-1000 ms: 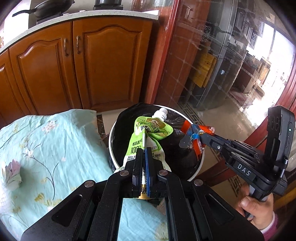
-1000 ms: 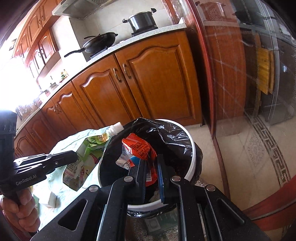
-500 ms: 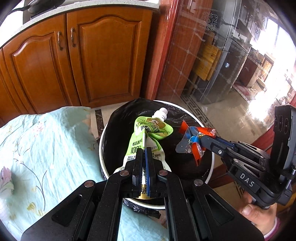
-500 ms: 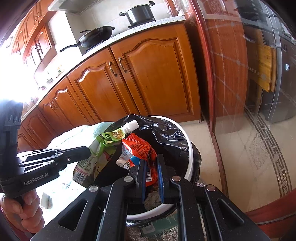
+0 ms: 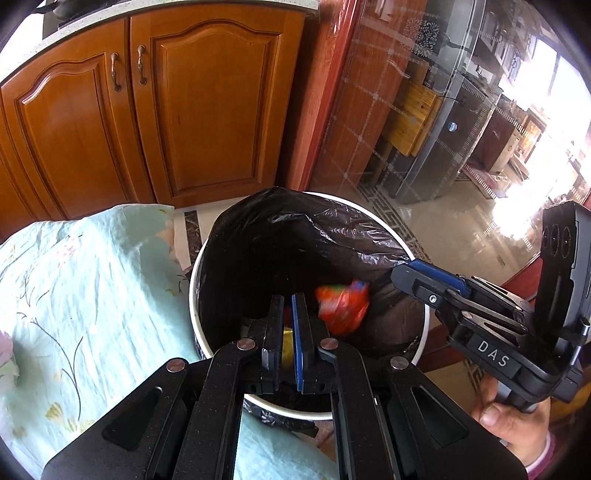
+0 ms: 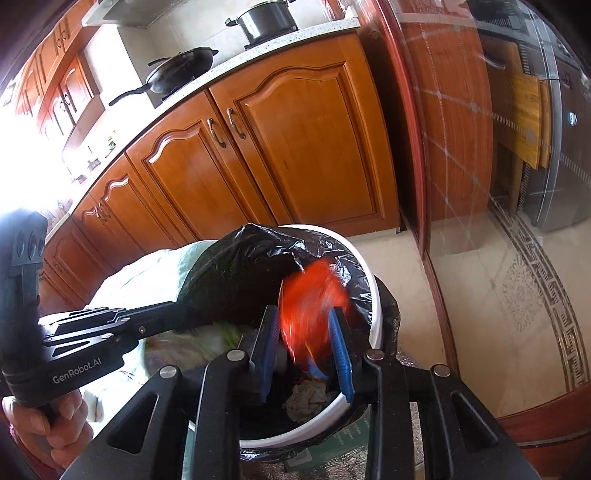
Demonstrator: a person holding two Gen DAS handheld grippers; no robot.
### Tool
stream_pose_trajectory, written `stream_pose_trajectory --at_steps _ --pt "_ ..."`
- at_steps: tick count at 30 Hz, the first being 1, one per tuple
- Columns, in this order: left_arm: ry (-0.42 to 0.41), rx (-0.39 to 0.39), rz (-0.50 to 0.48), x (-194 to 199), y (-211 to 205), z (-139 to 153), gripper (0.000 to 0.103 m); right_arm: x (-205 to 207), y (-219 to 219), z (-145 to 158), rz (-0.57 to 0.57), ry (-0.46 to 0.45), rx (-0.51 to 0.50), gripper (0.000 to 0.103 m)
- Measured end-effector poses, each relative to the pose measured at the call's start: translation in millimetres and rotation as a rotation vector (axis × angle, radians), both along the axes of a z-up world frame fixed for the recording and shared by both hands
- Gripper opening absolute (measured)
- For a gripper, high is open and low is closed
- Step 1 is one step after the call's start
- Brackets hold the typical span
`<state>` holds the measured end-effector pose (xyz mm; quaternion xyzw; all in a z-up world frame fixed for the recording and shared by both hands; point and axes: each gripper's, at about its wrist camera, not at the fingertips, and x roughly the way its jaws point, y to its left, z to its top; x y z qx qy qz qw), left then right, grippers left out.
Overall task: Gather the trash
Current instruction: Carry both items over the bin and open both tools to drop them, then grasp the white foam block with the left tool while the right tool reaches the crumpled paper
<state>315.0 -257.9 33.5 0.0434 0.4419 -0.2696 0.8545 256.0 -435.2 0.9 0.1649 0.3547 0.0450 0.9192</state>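
A white trash bin (image 5: 195,295) lined with a black bag stands beside the table; it also shows in the right wrist view (image 6: 375,295). My left gripper (image 5: 287,306) hangs over the bin with its jaws slightly apart and nothing held. My right gripper (image 6: 304,325) is open over the bin. A red snack wrapper (image 6: 310,299) falls, blurred, between its fingers; it also shows in the left wrist view (image 5: 341,308) inside the bin. The green drink pouch (image 6: 207,339) lies blurred inside the bin. Crumpled paper (image 6: 306,397) sits at the bin's bottom.
A pale green floral tablecloth (image 5: 85,288) covers the table left of the bin. Wooden kitchen cabinets (image 5: 166,110) stand behind. A glass sliding door (image 5: 424,129) with a red frame is to the right. A pan (image 6: 177,72) and pot (image 6: 267,20) sit on the counter.
My left gripper let go of the green pouch, which dropped into the bin. My right gripper opened and the red wrapper is falling. Both grippers moved further over the bin.
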Motion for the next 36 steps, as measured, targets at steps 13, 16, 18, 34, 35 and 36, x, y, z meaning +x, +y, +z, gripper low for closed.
stream_pose_trajectory --at_steps 13,16,18,34,35,36 --pt "-0.033 -0.097 0.121 -46.4 85.6 5.7 0.01 -31.0 22.1 10.6 0.015 -0.06 0.066 0.054" --pt "-0.039 -0.115 0.167 -60.4 116.1 4.3 0.01 -38.4 36.1 11.1 0.039 -0.064 0.088 0.062" --pt "-0.047 -0.113 0.19 -70.1 135.0 2.6 0.01 -43.4 47.6 11.6 0.059 -0.069 0.099 0.066" --pt "-0.05 -0.159 0.466 -117.1 287.5 -3.9 0.037 -53.8 157.4 15.5 0.246 -0.058 0.105 0.082" --pt "-0.05 -0.162 0.478 -118.0 295.1 -3.5 0.04 -53.4 163.5 15.9 0.256 -0.057 0.103 0.083" --pt "-0.051 -0.164 0.49 -118.6 300.6 -3.0 0.041 -52.5 169.6 16.3 0.266 -0.055 0.101 0.084"
